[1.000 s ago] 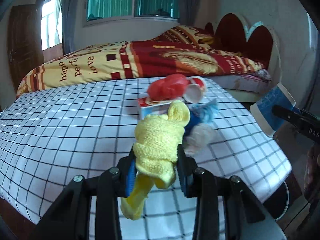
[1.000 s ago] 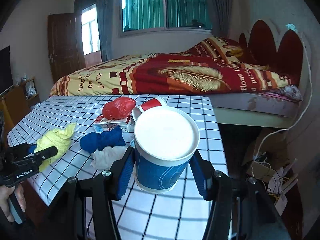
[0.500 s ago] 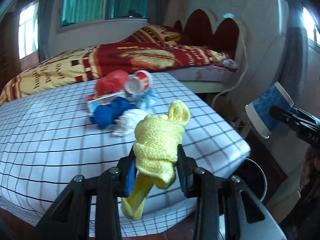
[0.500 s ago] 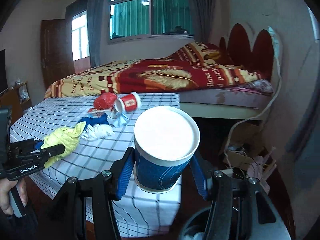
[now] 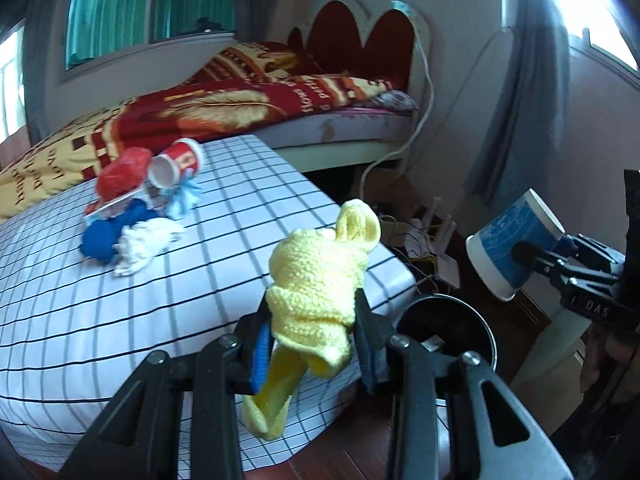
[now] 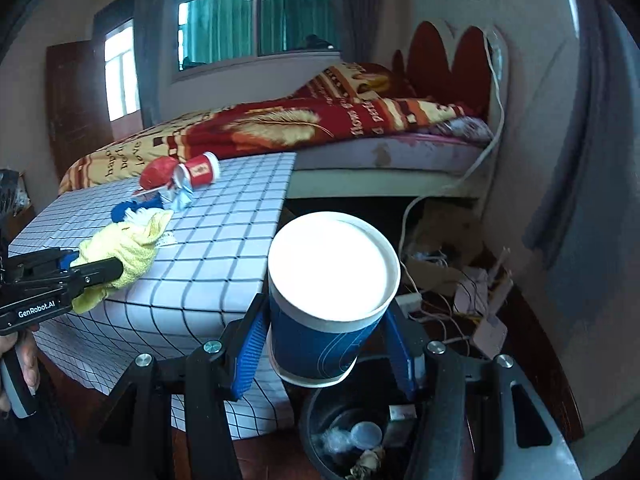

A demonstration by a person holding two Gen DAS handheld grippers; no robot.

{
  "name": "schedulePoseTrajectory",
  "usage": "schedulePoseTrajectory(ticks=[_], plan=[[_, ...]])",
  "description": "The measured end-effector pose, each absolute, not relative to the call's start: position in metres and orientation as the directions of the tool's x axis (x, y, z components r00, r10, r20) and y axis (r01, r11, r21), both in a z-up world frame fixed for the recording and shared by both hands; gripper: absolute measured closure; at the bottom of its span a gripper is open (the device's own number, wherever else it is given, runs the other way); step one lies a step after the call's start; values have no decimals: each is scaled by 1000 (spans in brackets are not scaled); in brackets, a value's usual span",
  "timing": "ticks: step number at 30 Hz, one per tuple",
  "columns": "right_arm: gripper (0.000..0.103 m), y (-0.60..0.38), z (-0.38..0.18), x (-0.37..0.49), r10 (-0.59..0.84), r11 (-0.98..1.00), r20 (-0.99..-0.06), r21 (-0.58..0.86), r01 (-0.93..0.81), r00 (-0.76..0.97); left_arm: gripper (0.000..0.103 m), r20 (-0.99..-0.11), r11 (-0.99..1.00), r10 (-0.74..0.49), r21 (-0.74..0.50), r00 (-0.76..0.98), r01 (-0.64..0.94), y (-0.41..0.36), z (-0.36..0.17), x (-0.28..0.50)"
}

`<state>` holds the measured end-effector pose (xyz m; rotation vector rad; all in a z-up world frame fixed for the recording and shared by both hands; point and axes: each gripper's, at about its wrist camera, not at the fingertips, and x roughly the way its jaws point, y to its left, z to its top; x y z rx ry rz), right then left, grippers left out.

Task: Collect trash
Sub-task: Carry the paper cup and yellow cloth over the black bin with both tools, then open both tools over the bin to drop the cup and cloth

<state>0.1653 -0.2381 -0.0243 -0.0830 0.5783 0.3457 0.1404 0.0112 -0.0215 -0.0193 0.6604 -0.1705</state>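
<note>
The left gripper (image 5: 314,344) is a black plastic frame with triangular cut-outs, silver screw heads at its joints and blue ribbed pads inside its fingers; its side carries white "GenRobot.AI" lettering above a grey handle. The right gripper (image 6: 328,346) has the same black frame, silver screws and blue pads.

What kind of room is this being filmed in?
Most likely a bedroom in a home: a bed with a patterned red and yellow blanket and a scalloped headboard, a curtained window, and a table in a checked cloth beside it.
</note>
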Motion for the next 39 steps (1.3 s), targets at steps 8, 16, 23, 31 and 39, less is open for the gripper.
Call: schedulePoseTrajectory(ticks=[8,16,23,31,39], plan=[[46,-276,-37,155,267,954,-563,39,-297,782,66,-628,970,-224,-73,745,230,-32,-30,144],[46,-304,-51,145,244,963,-583,50,-266,775,66,-650,950,-277,-78,708,301,-67,-41,148],[46,-319,-66,141,234,965,-608,49,-258,759,66,-672,932,-317,-89,669,353,-92,-55,147],[46,-332,-82,139,240,963,-624,56,-263,744,66,-706,911,-353,-108,614,399,-117,-75,148],[46,-347,-114,152,235,965,-679,80,-249,695,66,-754,896,-382,-161,534,414,-135,-110,158]])
